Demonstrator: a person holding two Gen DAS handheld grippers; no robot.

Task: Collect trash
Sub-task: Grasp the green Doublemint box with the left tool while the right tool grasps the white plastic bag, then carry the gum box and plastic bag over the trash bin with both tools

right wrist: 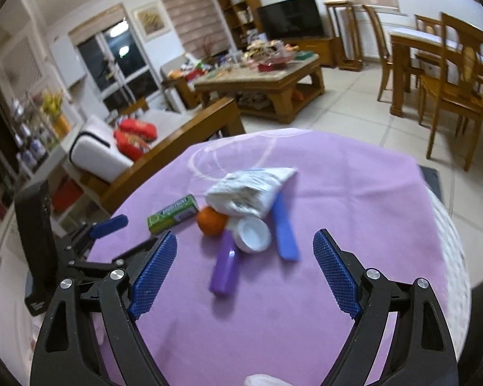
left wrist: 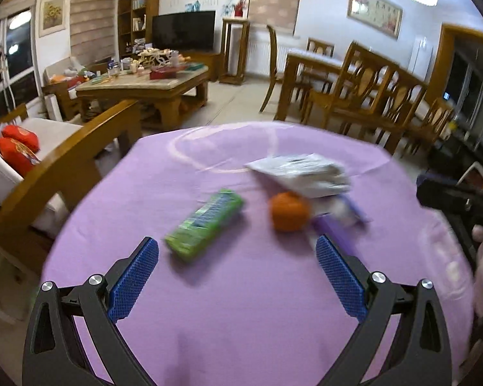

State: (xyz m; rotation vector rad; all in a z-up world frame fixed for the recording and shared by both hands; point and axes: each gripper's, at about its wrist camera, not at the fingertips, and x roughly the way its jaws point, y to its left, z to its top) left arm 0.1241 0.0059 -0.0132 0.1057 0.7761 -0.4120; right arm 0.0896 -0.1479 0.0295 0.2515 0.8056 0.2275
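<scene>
Both claws stand apart and hold nothing: the left gripper (left wrist: 237,259) and the right gripper (right wrist: 245,257) hover over the purple cloth (left wrist: 241,305), tilted down toward the litter. The trash sits mid-frame in both views: a green gum pack (right wrist: 173,214), a crumpled wrapper (right wrist: 251,191), a white cap (right wrist: 253,234), a purple tube (right wrist: 224,268) and a blue strip (right wrist: 284,231), with an orange (right wrist: 212,221) among them that is probably not trash

No bin shows in either view, so where the pieces should go cannot be told. For the pick, I judge it best to take one piece per claw: the gum pack lies clear, just above the left claw's left pad, an easy first grab across its narrow side. The tube lies centred between the right pads; close on it across its width and avoid nudging the cap touching its top end

The right view shows the cap, the strip and the pack's print sharply; in the left view these are blurred and the cap is hidden. The left view shows the right claw only as a dark shape at its right edge
</scene>
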